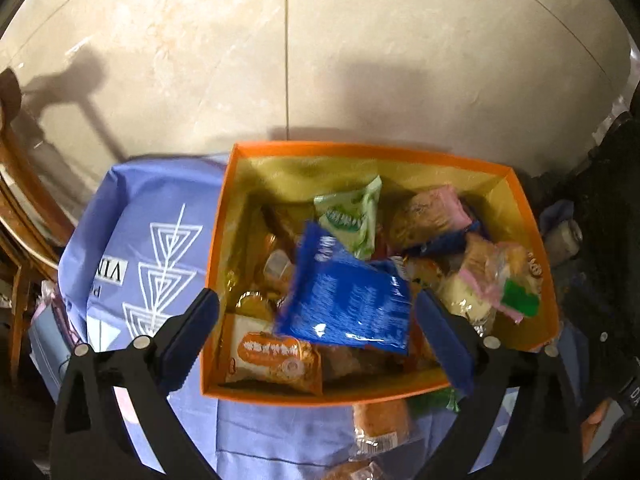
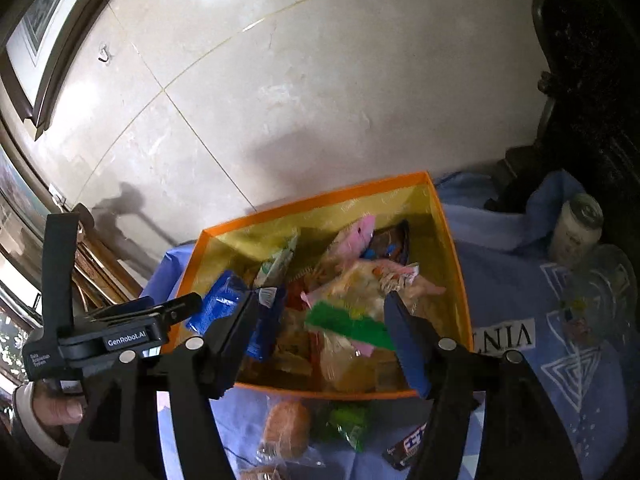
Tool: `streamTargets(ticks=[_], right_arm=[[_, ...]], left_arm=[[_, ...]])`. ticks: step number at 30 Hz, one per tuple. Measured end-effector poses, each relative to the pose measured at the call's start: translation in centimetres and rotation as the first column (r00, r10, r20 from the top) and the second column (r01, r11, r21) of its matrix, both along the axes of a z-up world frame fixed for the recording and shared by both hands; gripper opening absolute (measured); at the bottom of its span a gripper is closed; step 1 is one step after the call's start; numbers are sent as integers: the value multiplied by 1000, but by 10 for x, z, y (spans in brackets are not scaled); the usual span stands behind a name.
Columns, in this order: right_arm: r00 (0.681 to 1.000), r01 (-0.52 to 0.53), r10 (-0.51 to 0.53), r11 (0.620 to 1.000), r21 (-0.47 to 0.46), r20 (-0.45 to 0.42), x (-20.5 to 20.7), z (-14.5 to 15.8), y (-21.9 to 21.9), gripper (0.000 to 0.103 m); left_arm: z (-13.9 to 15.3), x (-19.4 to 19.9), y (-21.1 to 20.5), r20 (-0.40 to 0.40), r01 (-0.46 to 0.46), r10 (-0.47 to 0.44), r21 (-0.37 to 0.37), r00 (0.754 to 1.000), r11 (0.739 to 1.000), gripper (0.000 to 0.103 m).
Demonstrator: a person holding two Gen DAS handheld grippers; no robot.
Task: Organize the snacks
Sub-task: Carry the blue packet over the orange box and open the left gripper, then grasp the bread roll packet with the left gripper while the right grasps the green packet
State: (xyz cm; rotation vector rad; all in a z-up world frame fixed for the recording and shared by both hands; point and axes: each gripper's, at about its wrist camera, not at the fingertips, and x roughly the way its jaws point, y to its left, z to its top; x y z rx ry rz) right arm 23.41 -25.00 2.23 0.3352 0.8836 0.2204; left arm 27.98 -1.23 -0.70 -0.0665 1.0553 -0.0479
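Observation:
An orange box [image 1: 216, 272] [image 2: 188, 276] with a yellow lining stands on a blue cloth and holds several wrapped snacks. A blue snack packet [image 1: 348, 300] [image 2: 224, 300] lies on top of the pile, between the fingers of my open left gripper [image 1: 316, 312], untouched by its pads. My right gripper [image 2: 320, 320] is open above the box's near side, over a clear bun packet with a green and pink label [image 2: 348, 324] [image 1: 504, 292]. The left gripper's body shows at the left of the right wrist view [image 2: 120, 332].
Loose snacks lie on the cloth in front of the box: a bun in clear wrap [image 2: 286, 428] [image 1: 380, 420], a green packet [image 2: 348, 424] and a dark bar [image 2: 408, 448]. A white can [image 2: 576, 228] stands right of the box. Tiled floor lies beyond; wooden furniture [image 1: 20, 184] is left.

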Motion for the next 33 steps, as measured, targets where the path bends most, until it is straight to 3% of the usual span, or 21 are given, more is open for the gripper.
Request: streamTargets(ticks=[12, 20, 33], right_arm=[[998, 54, -54, 999, -8, -34, -44, -11, -29, 66], [990, 56, -60, 998, -33, -124, -79, -51, -39, 66], [980, 24, -27, 1000, -20, -198, -93, -87, -35, 66]], left_arm=[[-12, -55, 12, -43, 16, -16, 1, 999, 1000, 96], [-50, -91, -9, -133, 90, -91, -9, 987, 996, 96], [-109, -78, -49, -257, 54, -68, -59, 964, 997, 96]])
